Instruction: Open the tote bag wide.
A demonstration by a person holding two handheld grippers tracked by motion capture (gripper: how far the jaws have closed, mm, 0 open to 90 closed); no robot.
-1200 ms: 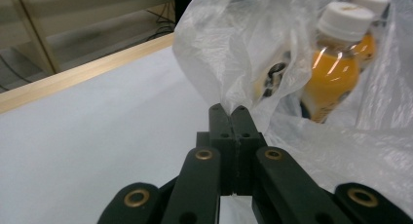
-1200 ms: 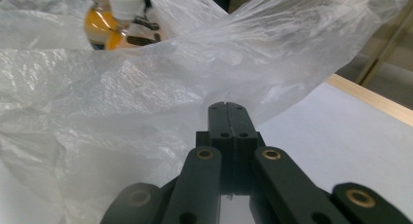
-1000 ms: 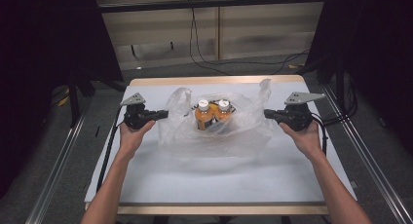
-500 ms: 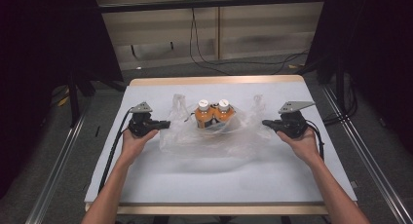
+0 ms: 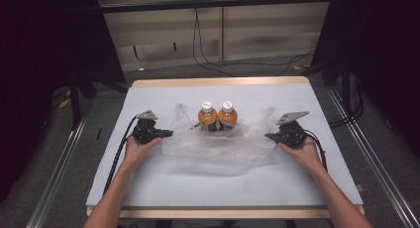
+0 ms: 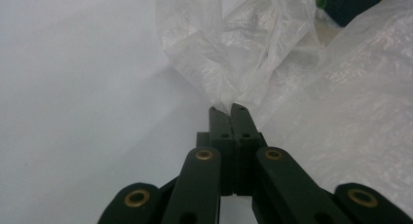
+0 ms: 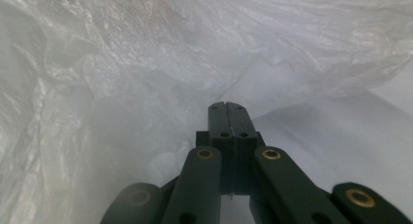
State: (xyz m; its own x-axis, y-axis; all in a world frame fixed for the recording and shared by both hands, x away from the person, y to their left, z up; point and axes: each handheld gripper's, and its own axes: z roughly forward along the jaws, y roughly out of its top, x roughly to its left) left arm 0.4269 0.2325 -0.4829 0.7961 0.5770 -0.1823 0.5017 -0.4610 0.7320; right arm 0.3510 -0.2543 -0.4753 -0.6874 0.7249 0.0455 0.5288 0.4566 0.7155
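White table (image 5: 148, 188): left gripper (image 5: 166, 134) and right gripper (image 5: 270, 136) each pinch the plastic bag (image 5: 218, 151), spread flat; bottles (image 5: 217, 116) exposed, removal remains.

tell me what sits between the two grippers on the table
In the high view, the clear plastic bag spreads between the left gripper and right gripper, with two orange bottles standing upright in it near the back.

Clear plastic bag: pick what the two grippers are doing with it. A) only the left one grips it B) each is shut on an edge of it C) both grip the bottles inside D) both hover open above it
B: the left gripper and the right gripper each have jaws shut on the film of the clear plastic bag, at opposite ends; the two bottles stand untouched between.
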